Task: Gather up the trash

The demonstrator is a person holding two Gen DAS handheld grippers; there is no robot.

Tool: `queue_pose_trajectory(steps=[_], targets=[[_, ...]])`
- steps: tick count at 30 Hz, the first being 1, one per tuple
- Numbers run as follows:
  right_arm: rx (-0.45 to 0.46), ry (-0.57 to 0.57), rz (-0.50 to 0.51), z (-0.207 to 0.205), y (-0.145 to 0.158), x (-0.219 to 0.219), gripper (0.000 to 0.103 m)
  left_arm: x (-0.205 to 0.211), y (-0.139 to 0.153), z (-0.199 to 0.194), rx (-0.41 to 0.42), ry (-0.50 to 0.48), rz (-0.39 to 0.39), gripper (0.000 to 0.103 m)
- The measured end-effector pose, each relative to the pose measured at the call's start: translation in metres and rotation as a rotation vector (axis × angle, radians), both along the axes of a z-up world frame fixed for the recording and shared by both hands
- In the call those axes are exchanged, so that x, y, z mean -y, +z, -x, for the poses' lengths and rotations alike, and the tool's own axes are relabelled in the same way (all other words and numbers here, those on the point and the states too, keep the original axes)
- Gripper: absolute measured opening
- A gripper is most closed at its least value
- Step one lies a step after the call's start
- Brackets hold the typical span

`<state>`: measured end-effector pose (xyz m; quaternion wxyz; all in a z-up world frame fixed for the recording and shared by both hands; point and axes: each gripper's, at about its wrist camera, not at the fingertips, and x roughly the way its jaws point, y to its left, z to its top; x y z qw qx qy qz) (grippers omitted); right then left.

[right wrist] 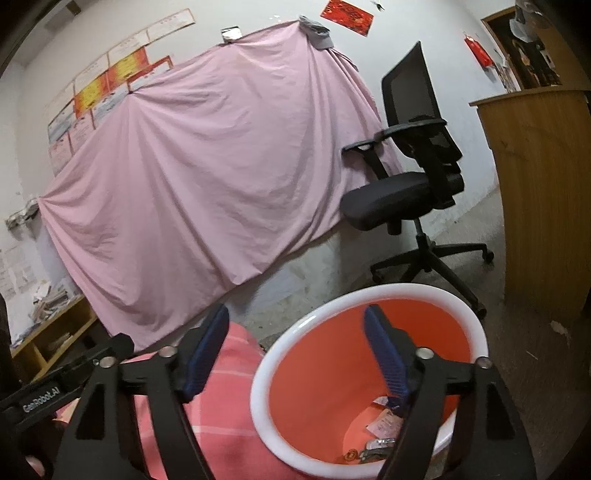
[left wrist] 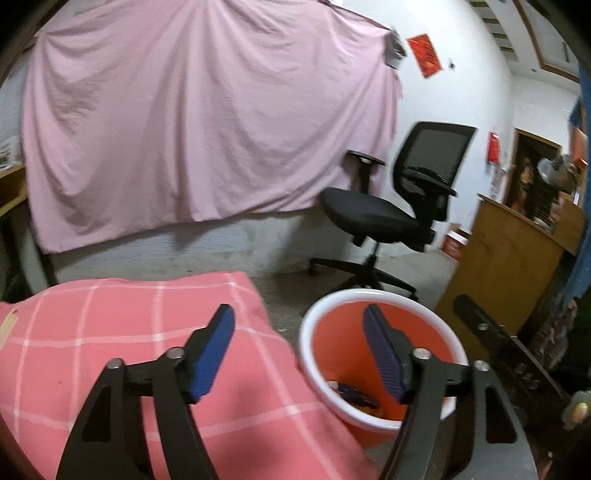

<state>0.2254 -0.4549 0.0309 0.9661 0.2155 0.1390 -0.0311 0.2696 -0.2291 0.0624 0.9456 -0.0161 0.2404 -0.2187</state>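
Left hand-held gripper (left wrist: 299, 354), black frame with blue ribbed pads, spread wide with nothing between the pads. Just below and left of its left finger (left wrist: 216, 350), a pink cloth with a white grid pattern (left wrist: 122, 332), draped over a surface whose nature cannot be told. Under and behind its right finger, an orange round plastic bucket with a white rim (left wrist: 332, 306), standing on the floor, touching the edge of the pink cloth. At the bucket's bottom, dark scraps of trash (left wrist: 354, 395), blurred and hard to make out. At far right, part of the other tool's black arm (left wrist: 491, 332).

Right hand-held gripper (right wrist: 297, 354), same build, likewise spread wide and empty, poised above the bucket's near rim (right wrist: 258, 384). Below its right finger, inside the bucket, crumpled pinkish paper and small wrappers (right wrist: 384, 424) lying on the orange bottom. To its left, the pink grid cloth (right wrist: 229, 376) and a black tool arm with white lettering (right wrist: 44, 398).

Beyond both tools, grey concrete floor (right wrist: 295, 288). Farther back and right, a black mesh-backed office chair on castors (right wrist: 410, 184), well apart from the bucket. Right of the chair, a brown wooden cabinet (right wrist: 543, 192). Farthest back, a large pale pink sheet (right wrist: 207, 177) hung across a white wall (right wrist: 439, 26), with paper notices (right wrist: 96, 92) above it and a red paper square (right wrist: 347, 13) near the top.
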Motion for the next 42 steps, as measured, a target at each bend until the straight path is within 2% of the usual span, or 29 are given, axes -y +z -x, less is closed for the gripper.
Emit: queue_pose_trajectory(steps=[1,4,8,9,14,20,29,36,42], targets=[[0.007,0.004,0.004,0.001,0.001,-0.002,0.077,-0.004,0.000,0.001,0.008,0.018,0.000,0.085],[0.026,0.015,0.024,0.002,0.004,-0.007,0.084,-0.020,-0.001,0.008,0.067,0.091,0.002,0.096],[0.041,0.025,0.036,0.001,0.007,-0.015,0.095,-0.039,-0.003,0.015,0.101,0.146,0.016,0.099],[0.047,0.031,0.041,0.001,0.008,-0.016,0.103,-0.045,-0.003,0.016,0.103,0.153,0.024,0.099],[0.081,0.076,0.073,0.003,0.012,-0.031,0.103,-0.068,-0.003,0.025,0.114,0.205,0.034,0.099],[0.124,0.135,0.133,0.007,0.020,-0.058,0.103,-0.087,-0.002,0.036,0.141,0.240,0.012,0.099],[0.150,0.211,0.218,0.020,0.027,-0.102,0.103,-0.124,-0.005,0.066,0.173,0.318,-0.002,0.099],[0.162,0.252,0.287,0.043,0.030,-0.140,0.103,-0.156,-0.005,0.092,0.180,0.379,0.020,0.099],[0.212,0.268,0.320,0.065,0.037,-0.160,0.103,-0.178,-0.003,0.116,0.198,0.408,0.012,0.099]])
